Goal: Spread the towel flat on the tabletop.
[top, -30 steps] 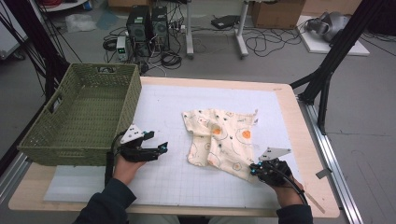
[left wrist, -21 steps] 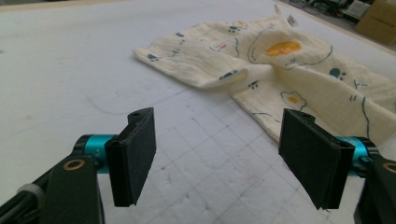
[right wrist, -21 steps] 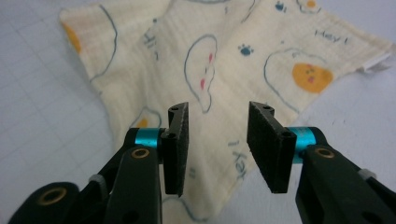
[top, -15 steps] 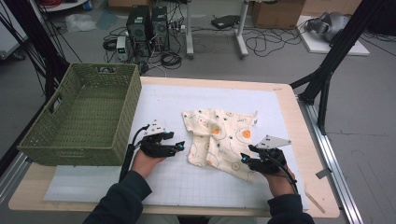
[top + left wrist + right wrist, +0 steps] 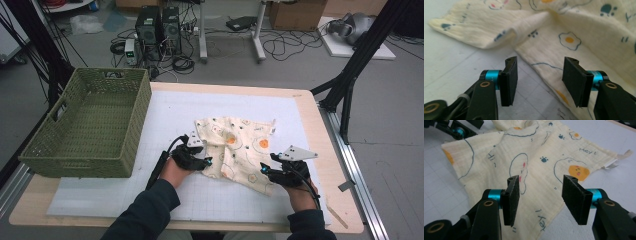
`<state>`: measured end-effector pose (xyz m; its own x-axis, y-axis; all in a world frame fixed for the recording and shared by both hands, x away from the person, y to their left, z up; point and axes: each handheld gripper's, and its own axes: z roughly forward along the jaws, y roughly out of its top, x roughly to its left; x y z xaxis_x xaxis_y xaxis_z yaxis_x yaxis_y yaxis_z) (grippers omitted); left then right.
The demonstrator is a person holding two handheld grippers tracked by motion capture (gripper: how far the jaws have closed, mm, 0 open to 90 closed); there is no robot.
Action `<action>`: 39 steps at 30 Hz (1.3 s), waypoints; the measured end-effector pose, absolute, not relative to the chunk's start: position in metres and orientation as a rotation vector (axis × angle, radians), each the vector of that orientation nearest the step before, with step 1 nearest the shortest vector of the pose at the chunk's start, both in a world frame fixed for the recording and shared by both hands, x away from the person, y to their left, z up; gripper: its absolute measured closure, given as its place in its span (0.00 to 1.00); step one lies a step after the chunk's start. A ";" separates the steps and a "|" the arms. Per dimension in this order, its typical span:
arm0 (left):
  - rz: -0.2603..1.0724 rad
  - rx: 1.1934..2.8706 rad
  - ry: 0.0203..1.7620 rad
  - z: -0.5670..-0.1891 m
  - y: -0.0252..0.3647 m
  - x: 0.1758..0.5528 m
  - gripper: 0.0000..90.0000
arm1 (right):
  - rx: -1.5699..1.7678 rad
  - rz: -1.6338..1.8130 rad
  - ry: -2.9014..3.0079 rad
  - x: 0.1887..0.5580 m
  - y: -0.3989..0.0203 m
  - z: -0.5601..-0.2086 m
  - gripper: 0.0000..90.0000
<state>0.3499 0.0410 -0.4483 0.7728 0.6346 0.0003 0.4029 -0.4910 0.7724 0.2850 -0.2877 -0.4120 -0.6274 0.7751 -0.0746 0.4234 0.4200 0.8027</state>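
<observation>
A cream cloth (image 5: pixel 235 147) printed with eggs and paw marks lies rumpled on the white mat (image 5: pixel 165 115). My left gripper (image 5: pixel 202 160) is at the cloth's near left edge. Its jaws have just been closing. In the left gripper view the gripper (image 5: pixel 539 77) stands open, with the edge of the cloth (image 5: pixel 574 32) low between the pads, not pressed. My right gripper (image 5: pixel 266 168) is at the near right corner and its jaws have just been opening. In the right gripper view the gripper (image 5: pixel 540 197) hangs open above the cloth (image 5: pixel 536 150), gripping nothing.
A green woven basket (image 5: pixel 90 125) stands on the table's left side, next to the mat. A sewn label (image 5: pixel 611 164) sticks out of the cloth's far edge. Black stand legs (image 5: pixel 350 75) rise at the right, past the table's edge.
My left hand has moved right from beside the basket to the cloth's left edge, narrowing its jaws. The right gripper's jaws have opened at the cloth's near right corner.
</observation>
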 end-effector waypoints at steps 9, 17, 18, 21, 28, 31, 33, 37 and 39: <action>0.316 2.171 0.677 -0.447 0.042 0.338 0.96 | 1.018 1.092 2.242 0.285 -0.288 -0.412 0.53; 0.301 2.155 0.736 -0.446 0.084 0.323 0.97 | 1.024 1.091 2.251 0.285 -0.286 -0.413 0.53; 0.300 2.146 0.750 -0.446 0.091 0.321 0.97 | 1.023 1.090 2.251 0.285 -0.285 -0.414 0.53; 0.294 2.112 0.793 -0.447 0.110 0.314 0.97 | 1.018 1.086 2.267 0.285 -0.281 -0.414 0.53; 0.321 2.087 0.846 -0.443 0.145 0.295 0.97 | 0.982 1.057 2.332 0.287 -0.267 -0.421 0.53; 0.315 2.093 0.840 -0.441 0.150 0.288 0.97 | 0.970 1.049 2.370 0.289 -0.257 -0.425 0.52; 0.310 2.091 0.830 -0.441 0.149 0.283 0.97 | 0.960 1.046 2.405 0.290 -0.250 -0.429 0.52; 0.298 2.096 0.813 -0.442 0.148 0.275 0.97 | 0.907 1.015 2.484 0.290 -0.236 -0.437 0.56; 0.291 2.096 0.811 -0.443 0.148 0.273 0.97 | 0.904 0.998 2.519 0.290 -0.234 -0.441 0.63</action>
